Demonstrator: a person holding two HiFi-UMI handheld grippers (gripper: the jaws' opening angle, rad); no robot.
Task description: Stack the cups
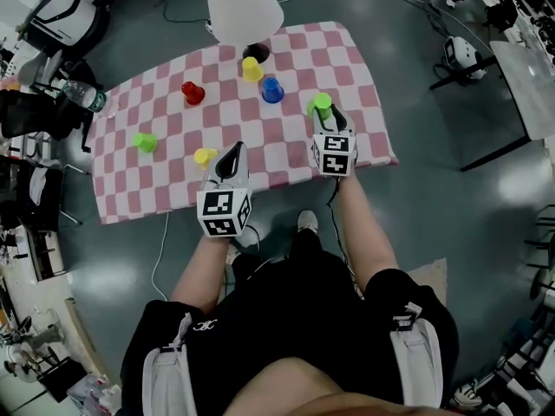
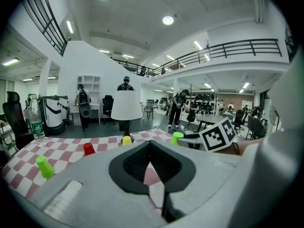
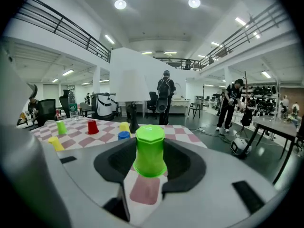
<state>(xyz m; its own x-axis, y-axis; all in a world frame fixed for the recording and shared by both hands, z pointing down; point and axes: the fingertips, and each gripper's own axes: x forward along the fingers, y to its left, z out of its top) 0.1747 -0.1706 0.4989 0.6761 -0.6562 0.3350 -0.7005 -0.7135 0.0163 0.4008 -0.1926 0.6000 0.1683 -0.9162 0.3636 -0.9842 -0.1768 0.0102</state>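
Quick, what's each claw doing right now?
Left claw: closed, nothing in it.
Right claw: closed on the green cup.

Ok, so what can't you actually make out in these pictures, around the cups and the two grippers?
Head view: the lampshade covers the stem under it.
Left gripper view: the left gripper blocks the near yellow cup with its own body.
Right gripper view: whether the green cup in the right gripper is clear of the checked cloth; no gap shows.
Head view: the bottle label, too small to read.
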